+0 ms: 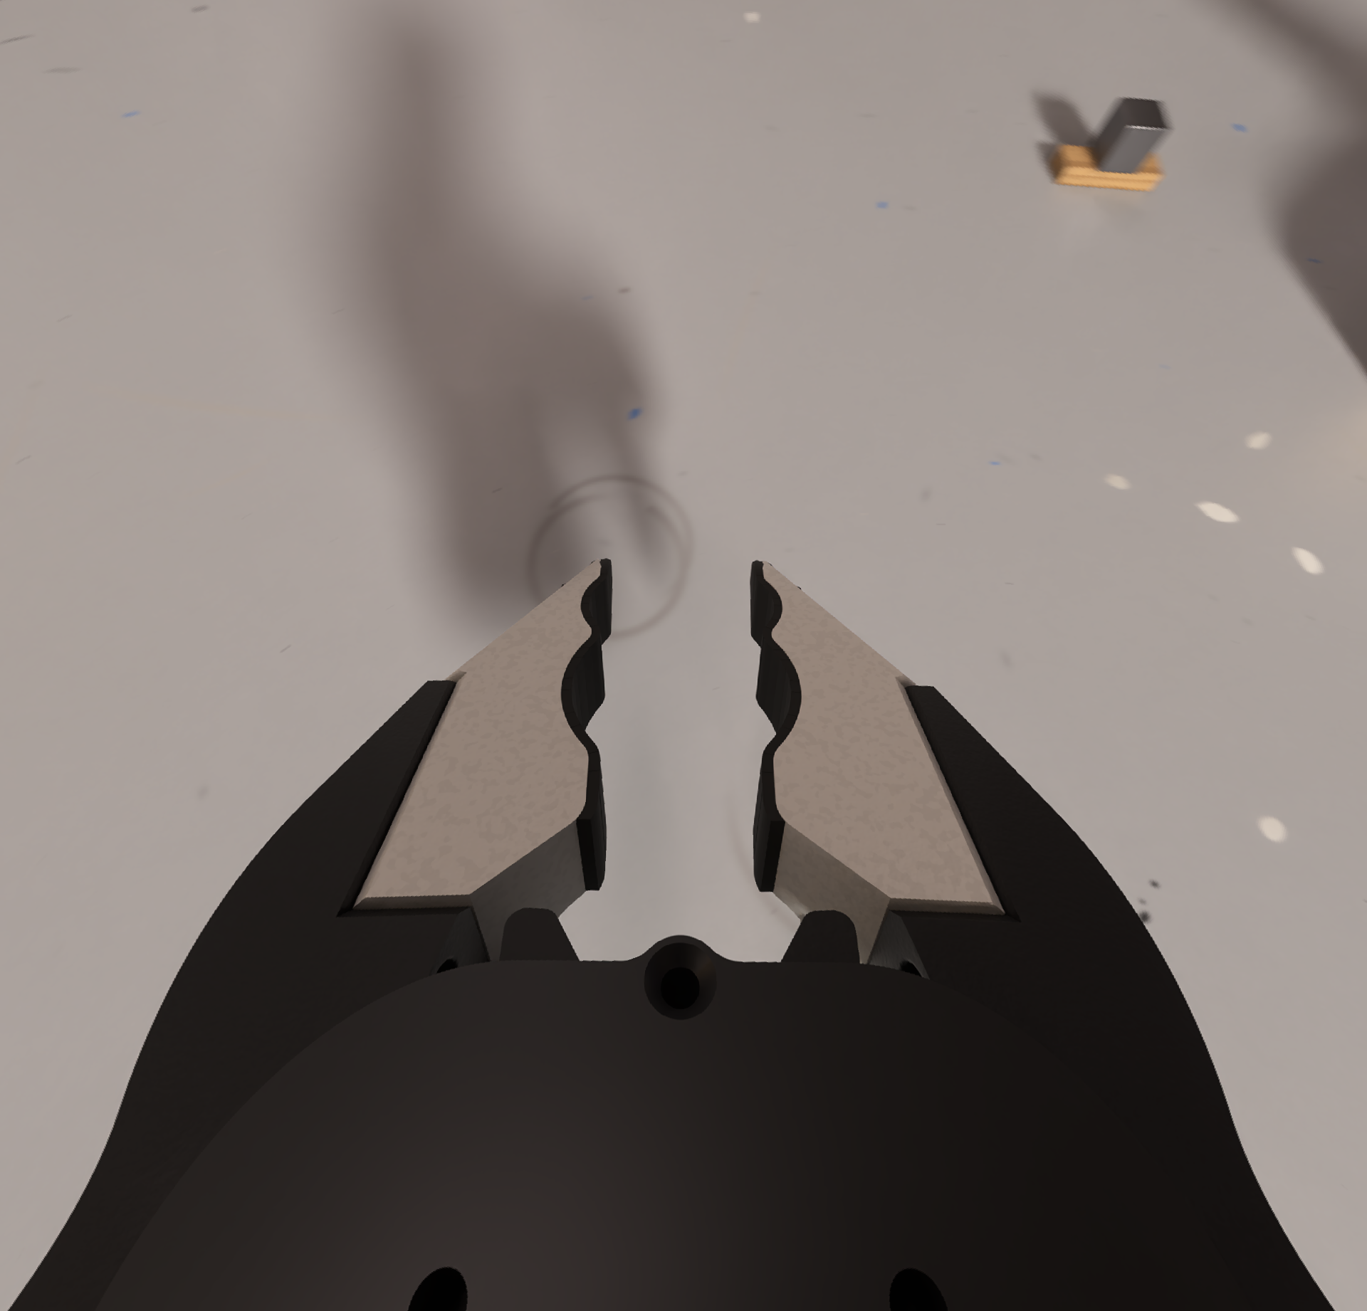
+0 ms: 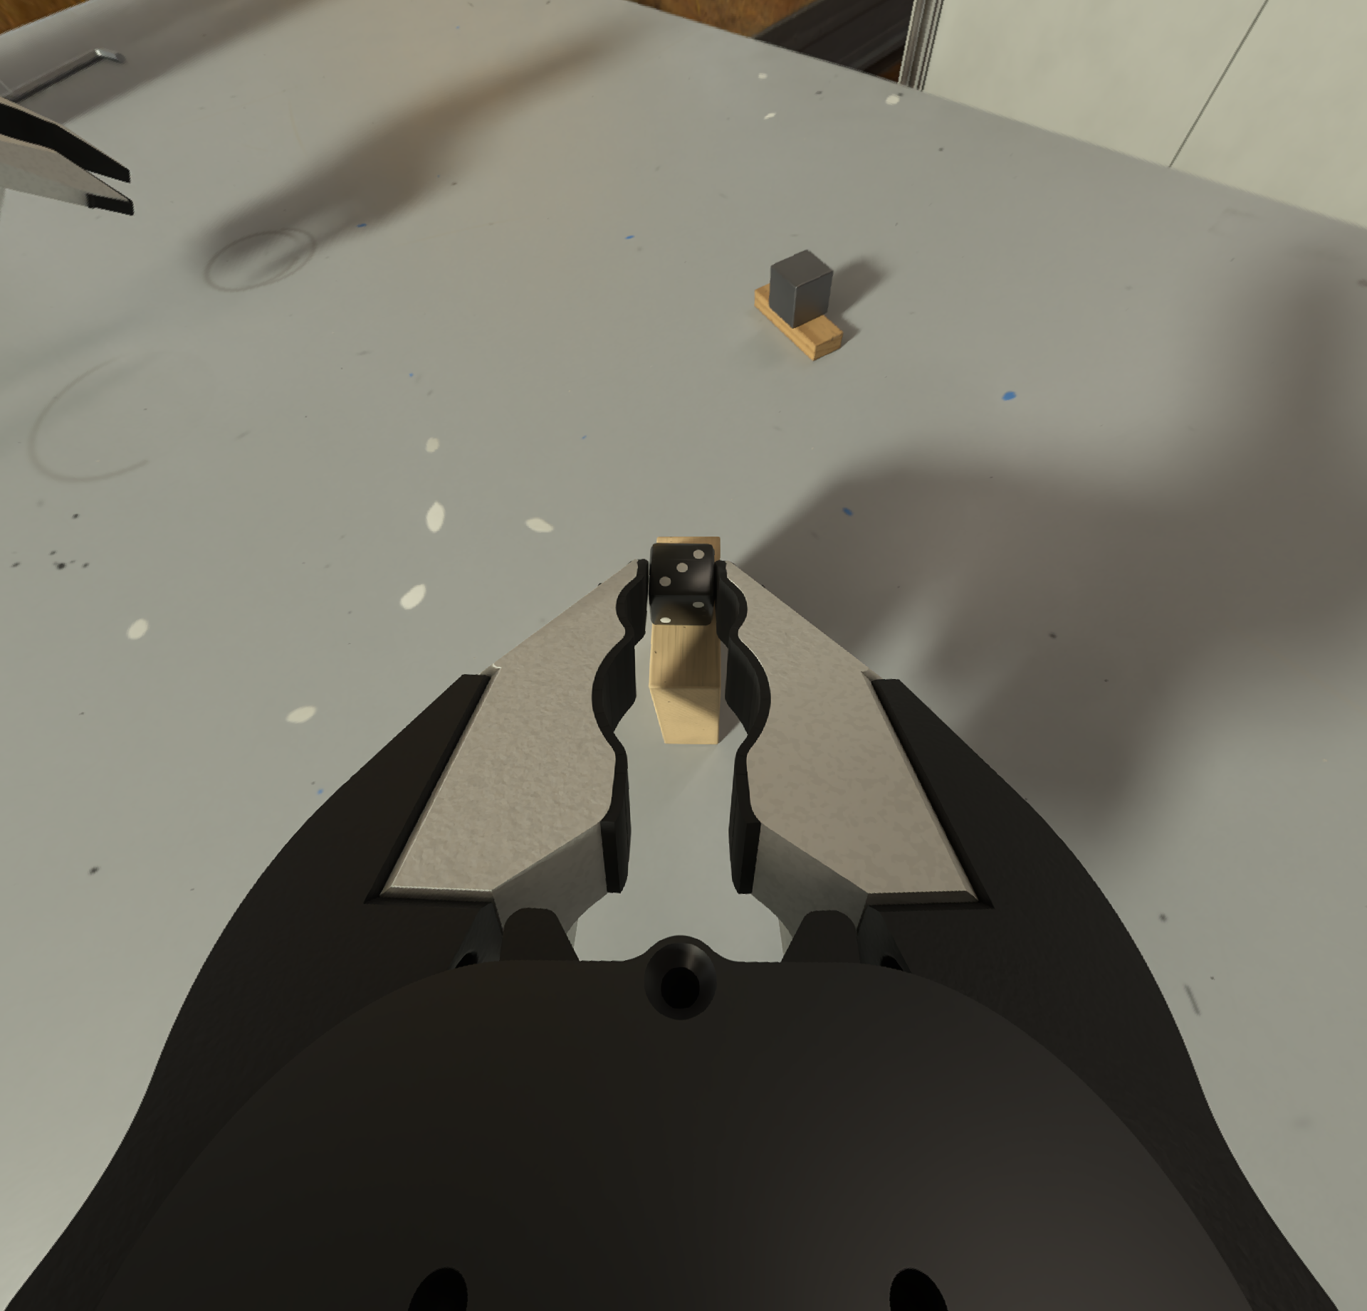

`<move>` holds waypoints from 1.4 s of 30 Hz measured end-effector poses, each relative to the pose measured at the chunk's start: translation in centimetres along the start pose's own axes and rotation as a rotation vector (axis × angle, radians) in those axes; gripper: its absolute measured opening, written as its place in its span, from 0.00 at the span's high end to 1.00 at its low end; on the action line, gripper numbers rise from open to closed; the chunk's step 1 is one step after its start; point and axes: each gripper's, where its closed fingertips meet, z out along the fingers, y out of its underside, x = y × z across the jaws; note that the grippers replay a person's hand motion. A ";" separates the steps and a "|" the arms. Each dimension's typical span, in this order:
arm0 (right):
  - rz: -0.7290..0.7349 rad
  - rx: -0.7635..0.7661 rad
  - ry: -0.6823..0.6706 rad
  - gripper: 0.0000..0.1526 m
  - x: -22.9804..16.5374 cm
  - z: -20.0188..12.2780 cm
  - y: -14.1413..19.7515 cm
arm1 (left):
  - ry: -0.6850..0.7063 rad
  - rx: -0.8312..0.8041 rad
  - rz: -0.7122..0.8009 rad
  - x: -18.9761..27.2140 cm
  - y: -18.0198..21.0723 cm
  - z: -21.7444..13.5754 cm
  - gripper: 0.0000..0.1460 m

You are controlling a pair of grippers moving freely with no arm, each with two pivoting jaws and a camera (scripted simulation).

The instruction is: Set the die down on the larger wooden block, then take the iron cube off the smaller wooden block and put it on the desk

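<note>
While the left gripper (image 1: 680,573) is hovering over the bare grey speckled desk (image 1: 259,388) with its fingers spread and nothing between them, the right gripper (image 2: 682,577) is pinching the small black white-spotted die (image 2: 682,573) at its fingertips, directly above the larger pale wooden block (image 2: 688,691). Farther off, the dark grey iron cube (image 2: 800,288) is sitting on the smaller flat wooden block (image 2: 814,336).
</note>
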 end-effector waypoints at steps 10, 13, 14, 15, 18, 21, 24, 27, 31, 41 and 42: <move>-0.258 -0.189 -0.082 0.69 -0.7 6.0 -5.5 | 0.265 0.142 0.190 6.4 -1.8 0.8 0.74; -0.339 -0.366 -0.120 0.63 0.7 9.8 -6.6 | 0.366 0.163 0.169 7.2 -1.4 0.2 0.75; -0.395 -0.422 -0.106 0.63 1.5 11.1 -6.7 | 0.366 0.192 0.179 7.1 -1.7 -0.2 0.75; -0.452 -0.455 -0.107 0.65 2.0 12.3 -6.7 | 0.359 0.228 0.188 6.9 -1.9 -0.6 0.75; -0.526 -0.503 -0.130 0.76 3.0 15.0 -6.9 | 0.385 0.279 0.178 6.6 -2.3 -1.7 0.75; -0.506 -0.510 -0.178 0.80 3.7 15.8 -7.5 | 0.394 0.296 0.163 6.2 -2.3 -2.1 0.75; -0.515 -0.537 -0.192 0.83 5.1 16.0 -7.3 | 0.394 0.310 0.170 6.1 -2.4 -2.4 0.75; -0.487 -0.566 -0.231 0.83 5.4 16.5 -6.5 | 0.397 0.321 0.164 6.0 -2.6 -2.7 0.75; -0.505 -0.602 -0.239 0.82 5.6 17.0 -5.2 | 0.407 0.320 0.164 6.1 -2.5 -2.8 0.75; -0.591 -0.509 -0.238 0.86 3.9 15.7 -6.1 | 0.403 0.302 0.143 5.8 -2.4 -2.3 0.75; -0.608 -0.493 -0.251 0.86 3.2 15.2 -6.4 | 0.400 0.301 0.141 5.7 -2.4 -2.3 0.75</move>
